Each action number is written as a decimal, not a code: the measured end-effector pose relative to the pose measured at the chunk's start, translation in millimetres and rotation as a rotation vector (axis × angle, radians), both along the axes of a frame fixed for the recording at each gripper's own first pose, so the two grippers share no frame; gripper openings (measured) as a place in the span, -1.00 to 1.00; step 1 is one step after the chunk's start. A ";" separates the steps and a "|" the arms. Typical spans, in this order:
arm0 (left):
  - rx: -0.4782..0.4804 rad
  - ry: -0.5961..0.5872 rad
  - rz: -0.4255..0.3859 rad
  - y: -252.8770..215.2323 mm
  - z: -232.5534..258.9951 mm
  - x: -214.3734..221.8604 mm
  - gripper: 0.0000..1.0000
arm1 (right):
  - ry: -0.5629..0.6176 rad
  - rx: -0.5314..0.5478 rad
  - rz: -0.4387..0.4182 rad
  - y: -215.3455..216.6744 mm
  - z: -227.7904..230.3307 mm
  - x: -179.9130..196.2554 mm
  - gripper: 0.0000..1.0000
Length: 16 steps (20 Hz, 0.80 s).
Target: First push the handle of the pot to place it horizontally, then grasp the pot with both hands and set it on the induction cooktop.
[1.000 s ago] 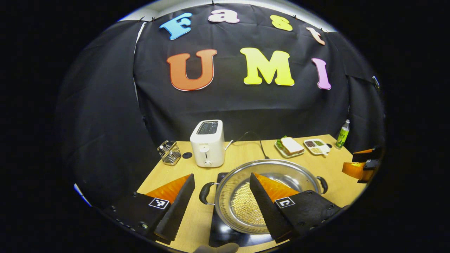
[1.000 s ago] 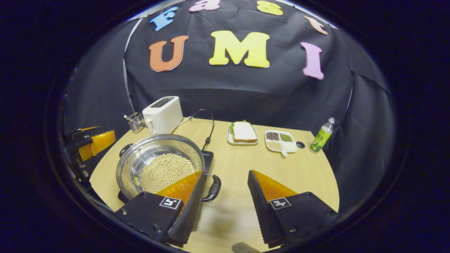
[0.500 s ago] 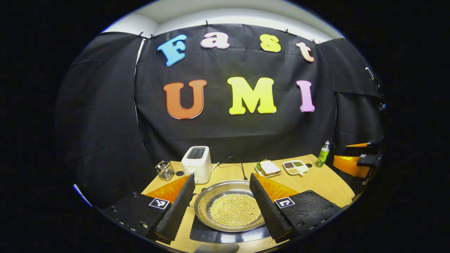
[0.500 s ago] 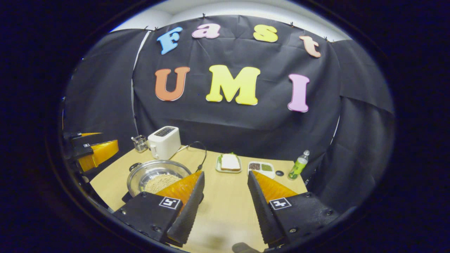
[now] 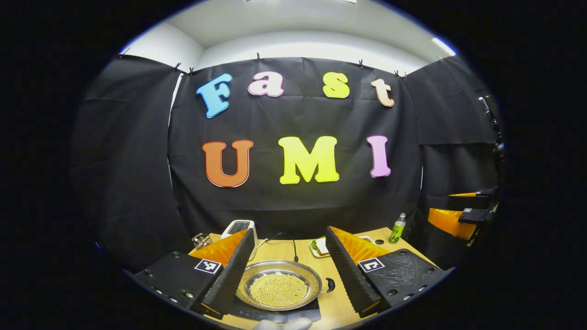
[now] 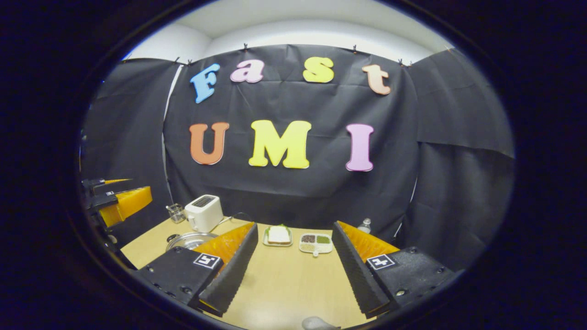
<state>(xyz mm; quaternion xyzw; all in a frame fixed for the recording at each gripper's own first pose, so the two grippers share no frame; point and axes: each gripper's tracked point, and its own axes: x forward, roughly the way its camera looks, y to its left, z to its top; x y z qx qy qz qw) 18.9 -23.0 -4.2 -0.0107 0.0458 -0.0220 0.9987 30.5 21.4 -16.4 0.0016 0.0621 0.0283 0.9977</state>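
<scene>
Table (image 5: pixel 341 305), pot (image 5: pixel 280 290) on cooktop (image 5: pixel 275 315)

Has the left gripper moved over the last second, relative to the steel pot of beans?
Yes. The left gripper has pulled up and back: the steel pot on the black induction cooktop looks smaller now, clear between its open fingers.

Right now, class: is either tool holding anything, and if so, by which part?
Nothing is held. The left tool and right tool are both open with empty gaps, clear of the pot, which sits on the cooktop.
</scene>
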 end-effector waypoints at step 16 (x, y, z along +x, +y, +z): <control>0.007 -0.052 0.045 -70.1 36.3 -33.3 0.85 | -0.078 0.057 -0.082 -115.7 25.5 -40.3 1.00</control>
